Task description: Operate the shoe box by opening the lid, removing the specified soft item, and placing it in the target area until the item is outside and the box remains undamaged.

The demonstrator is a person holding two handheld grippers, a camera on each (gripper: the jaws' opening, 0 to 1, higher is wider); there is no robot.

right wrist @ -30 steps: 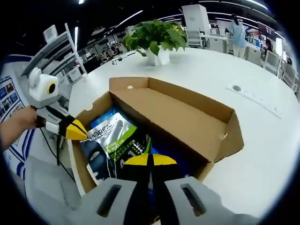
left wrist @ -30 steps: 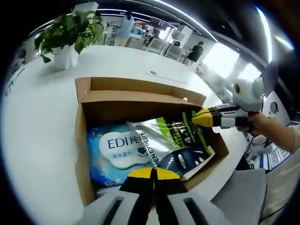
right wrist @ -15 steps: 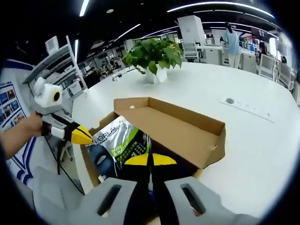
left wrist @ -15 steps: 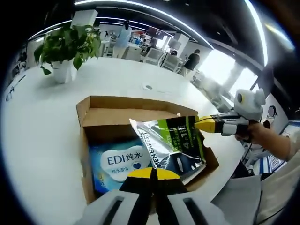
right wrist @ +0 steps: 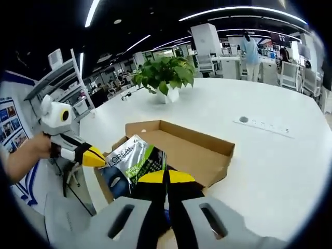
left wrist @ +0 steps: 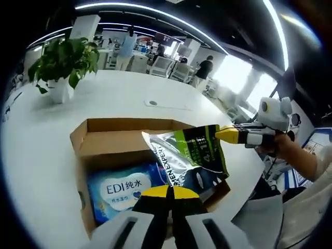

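Silver-green pouch [left wrist: 189, 158] pinched between my left hand-held gripper [left wrist: 168, 192] and right hand-held gripper [left wrist: 224, 134], above open cardboard box [left wrist: 98, 137] on white counter [left wrist: 36, 150]; plant [left wrist: 59, 57] at 10 o'clock.

Silver-green pouch [right wrist: 136, 162]: "L'OREAL", "MEN EXPERT", "4:1". Blue wipes pack [left wrist: 120, 188]: "EDI 纯水".

Both hand-held grippers [left wrist: 167, 193] [right wrist: 166, 178] clamped, jaws together, raised side by side.

Bright ceiling strip lights [left wrist: 155, 13] and glaring windows [left wrist: 244, 67] (overexposed), strong fisheye bending at edges.
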